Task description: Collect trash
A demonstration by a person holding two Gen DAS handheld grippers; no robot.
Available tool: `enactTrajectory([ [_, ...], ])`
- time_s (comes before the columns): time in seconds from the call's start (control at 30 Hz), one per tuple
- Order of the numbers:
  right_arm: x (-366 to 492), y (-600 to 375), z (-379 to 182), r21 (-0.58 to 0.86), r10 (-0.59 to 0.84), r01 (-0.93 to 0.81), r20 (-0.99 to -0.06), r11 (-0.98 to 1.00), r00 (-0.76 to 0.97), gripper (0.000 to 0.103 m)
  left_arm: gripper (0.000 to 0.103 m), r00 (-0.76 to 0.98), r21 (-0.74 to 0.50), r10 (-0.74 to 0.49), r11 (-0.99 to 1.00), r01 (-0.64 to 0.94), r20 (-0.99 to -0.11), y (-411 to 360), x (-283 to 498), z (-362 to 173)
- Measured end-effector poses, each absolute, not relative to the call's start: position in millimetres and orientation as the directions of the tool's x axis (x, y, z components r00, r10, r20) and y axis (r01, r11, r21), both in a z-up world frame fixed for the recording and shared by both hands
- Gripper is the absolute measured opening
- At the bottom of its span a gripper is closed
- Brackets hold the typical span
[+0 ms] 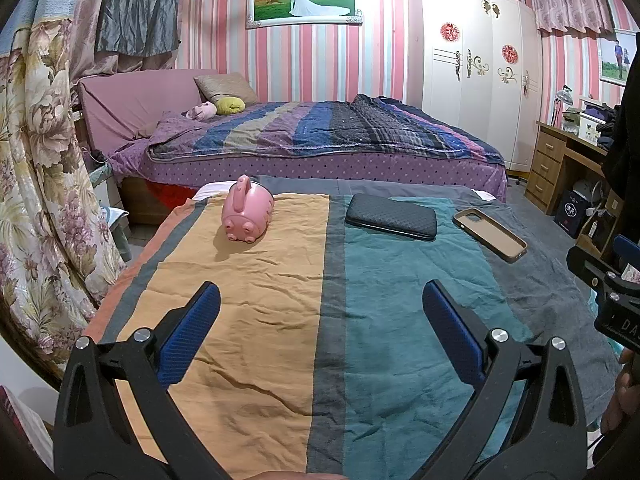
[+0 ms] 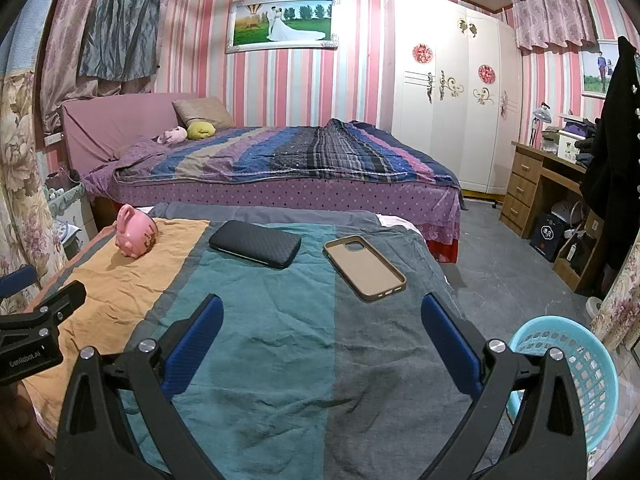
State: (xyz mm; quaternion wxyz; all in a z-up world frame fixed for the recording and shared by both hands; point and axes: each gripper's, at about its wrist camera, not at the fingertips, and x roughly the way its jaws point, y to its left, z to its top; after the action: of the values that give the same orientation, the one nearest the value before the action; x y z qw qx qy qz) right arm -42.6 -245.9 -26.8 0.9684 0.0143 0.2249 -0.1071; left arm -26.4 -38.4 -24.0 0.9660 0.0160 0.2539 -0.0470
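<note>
Landmark: the striped cloth [image 1: 280, 320] [image 2: 260, 340] spread over the near surface, with orange, teal and grey bands running away from the cameras.
Piggy bank: a pink piggy bank [image 1: 248, 210] [image 2: 134, 236] lies on its side on the orange band, at the cloth's far left.
Dark case: a black textured phone case [image 1: 391, 217] [image 2: 255, 243] lies flat on the teal band, right of the piggy bank and apart from it.
Tan case: an empty tan phone case [image 1: 489, 234] [image 2: 364, 268], open side up, lies on the grey band, right of the dark case, near but not touching.
Basket: a light blue basket [image 2: 580, 368] stands on the floor off the cloth's right edge, near its front corner; its inside is hidden.
Left gripper: the left gripper [image 1: 320, 328] hovers above the cloth's near end, jaws wide apart, holding nothing.
Right gripper: the right gripper [image 2: 322, 332] hovers above the teal and grey bands, jaws wide apart, holding nothing.
</note>
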Motion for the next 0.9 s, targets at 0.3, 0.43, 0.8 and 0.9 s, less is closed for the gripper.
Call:
enactTrajectory([
  [0.3, -42.7, -247.3, -26.6, -0.021, -0.202, 0.215, -0.439, 0.976, 0.876, 0.097, 0.098, 0.866, 0.0, -0.084, 0.995, 0.096, -0.494, -40.3, -25.2, -24.2],
  [0.43, -44.2, -250.1, -26.6, -0.021, -0.202, 0.215, -0.442, 0.976, 0.874, 0.097, 0.098, 0.866, 0.002, -0.083, 0.995, 0.097, -0.493, -40.0, -25.1, -24.1],
  [0.8, -42.7, -253.4, -28.2, -0.022, -0.202, 0.215, -0.441, 0.976, 0.875, 0.097, 0.098, 0.866, -0.002, -0.084, 0.995, 0.095, -0.494, -40.8, -24.6, -24.3],
  [0.9, -42.5, -253.4, -28.4, -0.022, -0.202, 0.214, -0.442, 0.977, 0.874, 0.097, 0.098, 0.865, 0.001, -0.084, 0.995, 0.097, -0.495, -41.2, -24.8, -24.5],
])
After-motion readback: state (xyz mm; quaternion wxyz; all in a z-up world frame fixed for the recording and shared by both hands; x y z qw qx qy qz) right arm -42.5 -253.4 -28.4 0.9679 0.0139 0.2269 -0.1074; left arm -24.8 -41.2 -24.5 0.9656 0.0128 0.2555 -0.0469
